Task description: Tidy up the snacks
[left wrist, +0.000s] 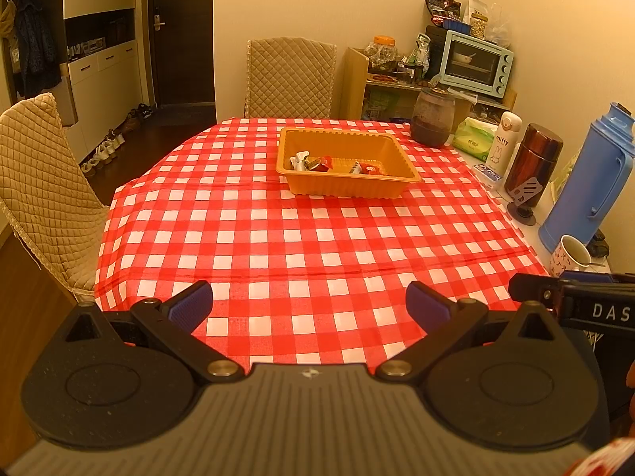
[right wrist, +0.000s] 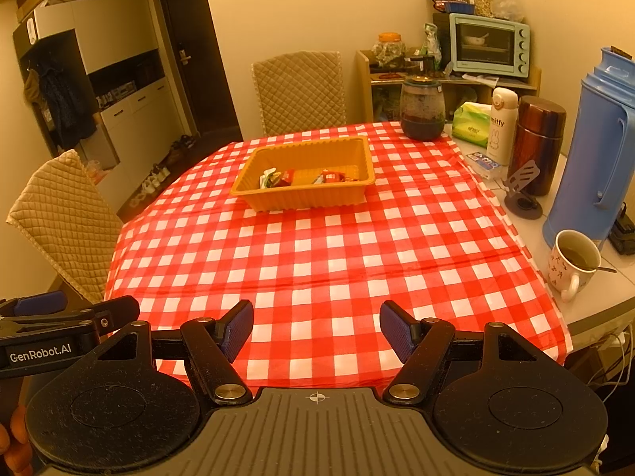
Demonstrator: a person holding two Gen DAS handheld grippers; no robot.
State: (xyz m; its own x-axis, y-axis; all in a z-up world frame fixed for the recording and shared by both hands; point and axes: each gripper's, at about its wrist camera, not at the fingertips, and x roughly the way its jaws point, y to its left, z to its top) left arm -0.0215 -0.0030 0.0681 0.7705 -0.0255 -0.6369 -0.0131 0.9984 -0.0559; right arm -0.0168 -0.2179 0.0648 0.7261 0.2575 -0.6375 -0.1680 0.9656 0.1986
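Note:
An orange plastic tray [left wrist: 345,190] [right wrist: 301,198] sits on the far half of the red-and-white checked tablecloth [left wrist: 301,246] [right wrist: 317,254]. Several small wrapped snacks [left wrist: 329,164] [right wrist: 301,177], red and white, lie on its floor. My left gripper [left wrist: 308,309] hovers over the near edge of the table, jaws wide apart and holding nothing. My right gripper [right wrist: 316,331] hangs beside it at the same near edge, its blue pads [right wrist: 238,329] apart with only cloth between them. Both are well short of the tray.
Along the right side stand a dark glass jar [right wrist: 421,109], a tissue pack [right wrist: 471,123], a white bottle [right wrist: 502,125], a brown flask [right wrist: 539,142], a blue thermos jug [right wrist: 599,146] and a mug with a spoon [right wrist: 571,263]. Quilted chairs [left wrist: 289,77] [left wrist: 43,198] stand behind and left.

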